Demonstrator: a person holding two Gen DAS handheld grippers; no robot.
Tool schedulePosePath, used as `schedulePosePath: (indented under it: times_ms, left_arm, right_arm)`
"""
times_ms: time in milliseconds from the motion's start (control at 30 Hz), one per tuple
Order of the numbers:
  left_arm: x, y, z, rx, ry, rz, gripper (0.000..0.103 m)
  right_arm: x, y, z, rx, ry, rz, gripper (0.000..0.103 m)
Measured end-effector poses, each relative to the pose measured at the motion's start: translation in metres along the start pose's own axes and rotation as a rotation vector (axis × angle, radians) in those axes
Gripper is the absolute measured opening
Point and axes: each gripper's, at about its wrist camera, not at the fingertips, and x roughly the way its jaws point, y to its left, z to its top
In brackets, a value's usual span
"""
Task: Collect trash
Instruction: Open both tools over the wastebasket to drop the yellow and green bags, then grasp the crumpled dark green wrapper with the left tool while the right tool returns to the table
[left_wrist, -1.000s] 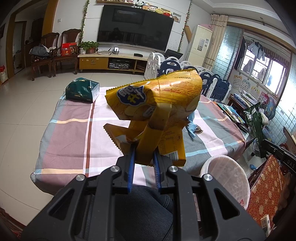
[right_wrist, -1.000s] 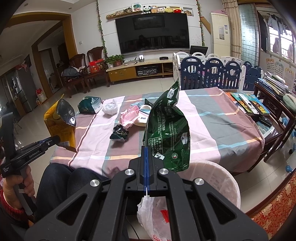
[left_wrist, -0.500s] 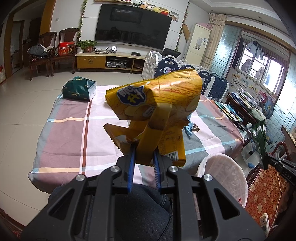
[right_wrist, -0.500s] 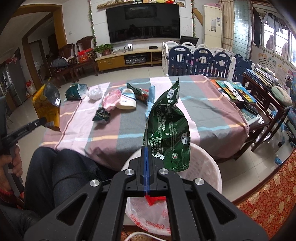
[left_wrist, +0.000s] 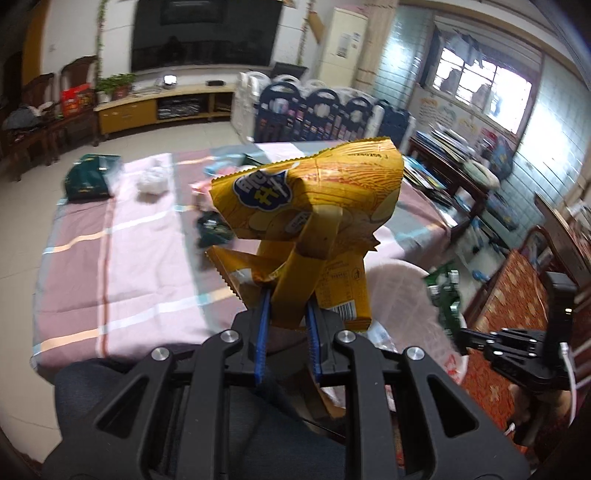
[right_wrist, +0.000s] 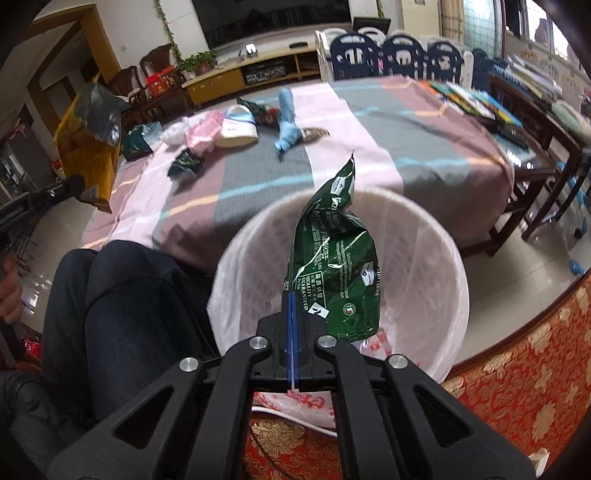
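Right wrist view: the right gripper (right_wrist: 291, 306) is clamped tight on the lower edge of a green snack bag (right_wrist: 334, 266), with the bag hanging directly over the mouth of the white lined waste basket (right_wrist: 436, 258). The basket stands on the floor just beside the table (right_wrist: 424, 147), next to the seated person's knees (right_wrist: 122, 295).

Left wrist view: the left gripper (left_wrist: 286, 314) is closed on the crumpled base of a yellow chip bag (left_wrist: 314, 199), which is held up above the near table edge. The basket lies to its right, and the right gripper's bag is just visible at the basket's far side.

Step in hand: disposal of the two collected wrappers, green bag first. The next move calls for parting the right jaws so that the bag drops inside the rim. The left gripper must then carry the yellow bag across over the basket.

Remaining on the tablecloth: a dark green packet (right_wrist: 186, 164), pink wrapper (right_wrist: 203, 134), white cup (right_wrist: 236, 129), blue wrapper (right_wrist: 288, 125).
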Motion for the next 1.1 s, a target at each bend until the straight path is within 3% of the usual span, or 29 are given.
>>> schedulePosePath:
  times_ms: [33, 67, 100, 167, 300, 367, 400, 433, 567, 700, 900, 1100]
  left_arm:
    - [0.006, -0.008, 0.002, 0.011, 0.014, -0.030, 0.019]
    - [0.011, -0.016, 0.003, 0.026, 0.030, -0.058, 0.019]
    - [0.019, -0.026, 0.005, 0.046, 0.048, -0.084, 0.019]
    - [0.035, -0.044, 0.007, 0.087, 0.086, -0.127, 0.019]
    - [0.083, -0.086, 0.005, 0.143, 0.215, -0.275, 0.021]
    - [0.106, -0.104, 0.000, 0.171, 0.269, -0.313, 0.046]
    - [0.114, -0.110, -0.003, 0.187, 0.288, -0.308, 0.072]
    - [0.119, -0.114, -0.006, 0.197, 0.297, -0.296, 0.081]
    - [0.125, -0.106, -0.010, 0.162, 0.305, -0.237, 0.085]
    - [0.110, -0.065, -0.012, 0.034, 0.264, -0.139, 0.087]
    - [0.075, 0.001, -0.014, -0.108, 0.176, 0.030, 0.089]
    - [0.048, 0.045, -0.017, -0.206, 0.149, 0.049, 0.089]
  right_arm:
    - [0.003, -0.004, -0.002, 0.016, 0.010, 0.003, 0.006]
    - [0.003, -0.011, -0.004, 0.043, 0.010, 0.012, 0.017]
    - [0.002, -0.016, -0.005, 0.065, -0.002, 0.020, 0.037]
    - [-0.011, -0.029, -0.003, 0.120, -0.069, 0.013, 0.062]
    - [-0.044, -0.049, 0.006, 0.171, -0.199, 0.016, 0.065]
    - [-0.061, -0.055, 0.010, 0.182, -0.261, 0.020, 0.069]
    - [-0.072, -0.058, 0.012, 0.186, -0.300, 0.024, 0.073]
    - [-0.079, -0.060, 0.013, 0.189, -0.326, 0.024, 0.074]
    - [-0.095, -0.063, 0.020, 0.207, -0.388, 0.042, 0.079]
    - [-0.090, -0.060, 0.029, 0.214, -0.389, 0.067, 0.079]
    - [-0.085, -0.027, 0.044, 0.145, -0.375, 0.111, 0.079]
    - [-0.136, -0.003, 0.058, 0.008, -0.439, 0.093, 0.079]
